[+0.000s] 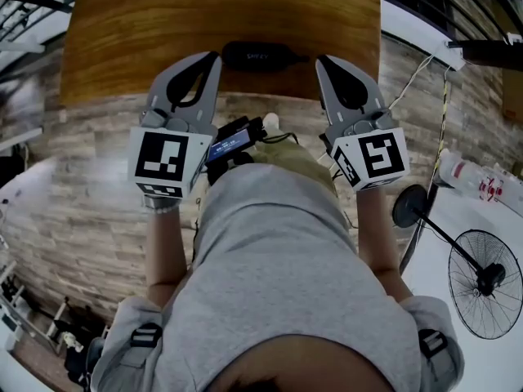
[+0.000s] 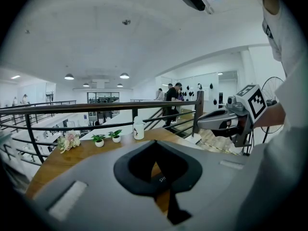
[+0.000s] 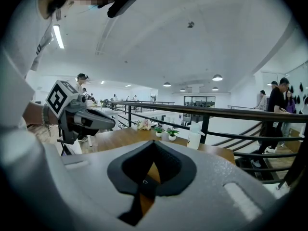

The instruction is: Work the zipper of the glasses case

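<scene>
Head view: one glasses case [image 1: 263, 55], two closed hand-held grippers [image 1: 216, 56] [image 1: 320, 60].

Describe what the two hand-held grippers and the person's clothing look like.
The left hand-held gripper and the right hand-held gripper look alike: grey, broad jaws narrowing to a tip, lined with black padding around a drop-shaped opening. Each carries a white cube with black square markers. The person wears a grey short-sleeved top with black buckles at the shoulders.
</scene>
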